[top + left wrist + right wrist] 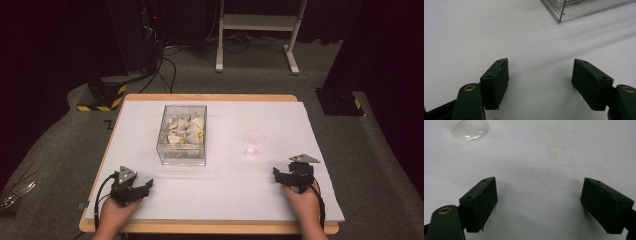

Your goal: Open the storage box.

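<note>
With both my left gripper (131, 187) and right gripper (292, 173) gaping wide and empty near the bench's front corners, I'd reach squarely for the clear box (182, 134) mid-bench and the glass cup (254, 143) right of it.

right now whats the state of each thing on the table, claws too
clear box: upright, no lid seen, holds white and yellow packets
clear cup: upright, looks empty
left claw: open, nothing between the jaws
right claw: open, nothing between the jaws
</note>
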A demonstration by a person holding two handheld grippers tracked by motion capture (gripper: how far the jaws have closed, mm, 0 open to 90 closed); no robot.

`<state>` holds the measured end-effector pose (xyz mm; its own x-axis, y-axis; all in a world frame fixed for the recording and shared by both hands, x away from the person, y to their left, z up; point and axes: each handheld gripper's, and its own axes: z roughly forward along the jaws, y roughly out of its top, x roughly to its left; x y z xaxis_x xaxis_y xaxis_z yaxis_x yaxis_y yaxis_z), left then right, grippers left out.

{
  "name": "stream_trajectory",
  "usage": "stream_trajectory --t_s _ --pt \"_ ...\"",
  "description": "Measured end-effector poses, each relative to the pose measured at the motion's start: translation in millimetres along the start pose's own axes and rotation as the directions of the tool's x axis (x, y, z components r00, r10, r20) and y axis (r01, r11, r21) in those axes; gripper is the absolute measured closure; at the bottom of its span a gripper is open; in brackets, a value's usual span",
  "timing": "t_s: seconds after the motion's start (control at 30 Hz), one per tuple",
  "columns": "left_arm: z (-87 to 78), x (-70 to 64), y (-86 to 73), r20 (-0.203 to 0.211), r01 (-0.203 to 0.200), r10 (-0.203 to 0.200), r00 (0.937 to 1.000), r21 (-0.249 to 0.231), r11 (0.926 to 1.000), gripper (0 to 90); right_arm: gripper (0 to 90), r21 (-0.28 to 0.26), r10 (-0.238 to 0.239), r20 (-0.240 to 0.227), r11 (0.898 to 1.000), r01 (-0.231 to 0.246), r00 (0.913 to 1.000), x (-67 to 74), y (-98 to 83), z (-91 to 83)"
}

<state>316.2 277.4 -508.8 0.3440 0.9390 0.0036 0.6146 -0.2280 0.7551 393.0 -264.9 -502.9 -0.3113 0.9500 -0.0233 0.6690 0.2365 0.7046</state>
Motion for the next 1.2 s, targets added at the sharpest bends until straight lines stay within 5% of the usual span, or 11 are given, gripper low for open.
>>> stream_trajectory --t_s 0.93,1.2 --pt "0.0 -0.2 0.3 -0.002 0.000 0.000 1.0000 0.001 1.0000 30.2 16.8 -0.007 -0.007 0.021 1.000 0.007 0.9998 2.8 0.5 -2.8" --pt "-2.9 2.4 -0.3 0.007 0.028 -0.028 0.9996 -0.009 0.9996 37.0 20.2 -0.042 -0.015 -0.016 0.999 0.014 0.9998 13.1 1.0 -12.4"
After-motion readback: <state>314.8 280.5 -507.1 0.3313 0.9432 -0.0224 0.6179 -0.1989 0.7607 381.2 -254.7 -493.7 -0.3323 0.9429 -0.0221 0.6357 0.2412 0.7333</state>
